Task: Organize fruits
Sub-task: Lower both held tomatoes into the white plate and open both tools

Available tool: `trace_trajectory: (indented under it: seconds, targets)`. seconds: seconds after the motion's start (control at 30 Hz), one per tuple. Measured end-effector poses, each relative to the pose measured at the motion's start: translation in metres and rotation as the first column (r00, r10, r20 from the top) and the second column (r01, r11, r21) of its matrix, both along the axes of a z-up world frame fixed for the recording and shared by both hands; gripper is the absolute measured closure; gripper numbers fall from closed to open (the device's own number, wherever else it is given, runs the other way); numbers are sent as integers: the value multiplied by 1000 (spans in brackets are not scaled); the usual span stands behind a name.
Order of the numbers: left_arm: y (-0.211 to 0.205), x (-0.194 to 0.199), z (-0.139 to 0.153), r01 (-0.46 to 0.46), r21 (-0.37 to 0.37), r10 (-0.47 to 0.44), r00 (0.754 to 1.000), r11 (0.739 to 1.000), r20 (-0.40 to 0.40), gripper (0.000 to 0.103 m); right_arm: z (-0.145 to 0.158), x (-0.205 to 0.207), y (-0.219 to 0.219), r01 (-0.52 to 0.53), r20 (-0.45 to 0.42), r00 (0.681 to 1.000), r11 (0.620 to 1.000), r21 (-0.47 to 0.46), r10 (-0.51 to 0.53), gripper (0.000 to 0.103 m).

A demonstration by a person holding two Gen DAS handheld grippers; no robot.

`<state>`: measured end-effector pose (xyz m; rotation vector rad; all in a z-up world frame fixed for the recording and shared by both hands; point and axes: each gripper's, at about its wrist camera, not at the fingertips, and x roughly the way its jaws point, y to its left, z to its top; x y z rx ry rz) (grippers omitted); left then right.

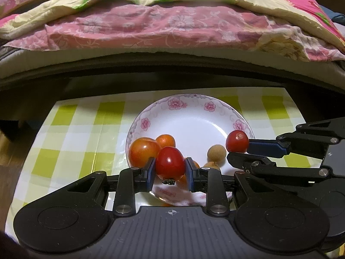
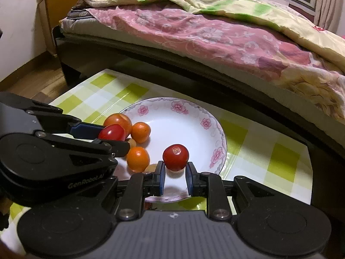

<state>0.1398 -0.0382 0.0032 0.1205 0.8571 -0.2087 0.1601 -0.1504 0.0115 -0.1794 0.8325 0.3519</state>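
Note:
A white plate with pink flowers [image 1: 194,116] [image 2: 183,116] sits on a green-checked tablecloth. My left gripper [image 1: 170,169] [image 2: 112,137] is shut on a red tomato [image 1: 170,161] [image 2: 112,132] over the plate's near-left part. My right gripper [image 2: 175,171] [image 1: 237,151] is shut on a second red tomato [image 2: 175,157] [image 1: 237,141] over the plate's right side. On the plate lie an orange-red tomato [image 1: 143,152] [image 2: 118,120], small oranges [image 1: 165,140] [image 2: 140,132] [image 2: 138,158], and beige longans [image 1: 216,152].
The checked cloth [image 1: 71,142] [image 2: 258,151] covers a low table. A bed with pink floral and cream bedding [image 1: 172,26] [image 2: 215,32] stands right behind the table's far edge. A wooden nightstand [image 2: 58,2] is at far left. Wooden floor [image 2: 32,79] lies left.

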Motion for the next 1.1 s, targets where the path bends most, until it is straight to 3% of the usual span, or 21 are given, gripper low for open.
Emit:
trace_trajectory:
  seconds: [1.1]
  targets:
    - [-8, 23, -6, -1, 0, 1, 1000, 1000, 25, 68, -18, 38, -10, 50, -4, 999, 999, -5, -50, 78]
